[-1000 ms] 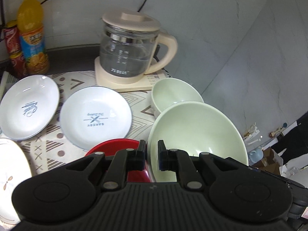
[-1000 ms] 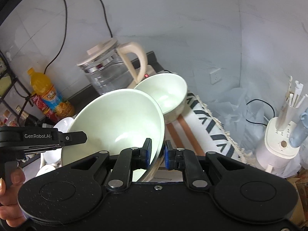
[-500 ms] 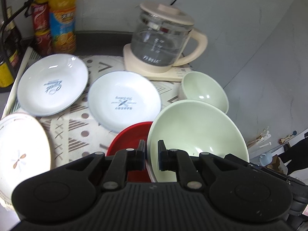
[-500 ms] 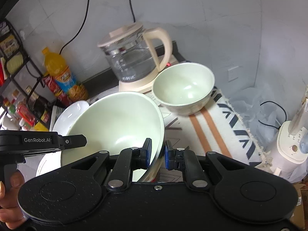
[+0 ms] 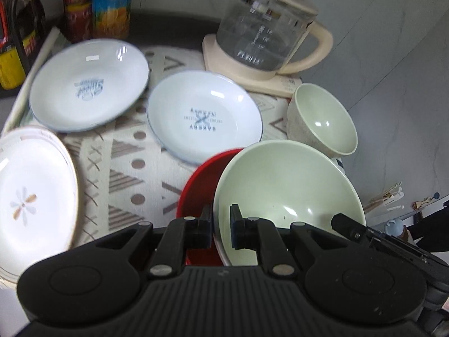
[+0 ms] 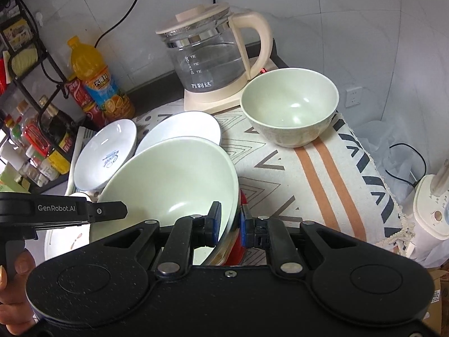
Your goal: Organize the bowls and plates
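Patterned cloth [image 6: 294, 168] is spread over the counter w/ grey tiled walls behind, and a glass kettle [image 6: 207, 64] is parked at the back next to an orange juice bottle [image 6: 96, 81].

Big pale green bowl [image 6: 171, 177] is held tilted over a red bowl [image 5: 199, 188], gripped from both sides. Right gripper [image 6: 228, 226] is pinched nearly closed on its near rim, one pad inside and one outside. Left gripper [image 5: 220, 226] is likewise clamped narrow on the rim, seen only in the left cam.

Smaller green bowl [image 6: 289, 106] is sat upright just in front of the kettle base, apart from the big one.

Left view shows stuff mostly hidden in the right one: a "BAKERY" plate [image 5: 204, 118] just beyond the red bowl, a 2nd printed white plate [image 5: 89, 84] further left, and a flower-pattern plate [image 5: 31, 196] at the left edge. Right view gets the orange stripe on the cloth, a rack of bottles [image 6: 31, 129] far left, plus the person's hand [image 6: 11, 289] on the left tool's handle.
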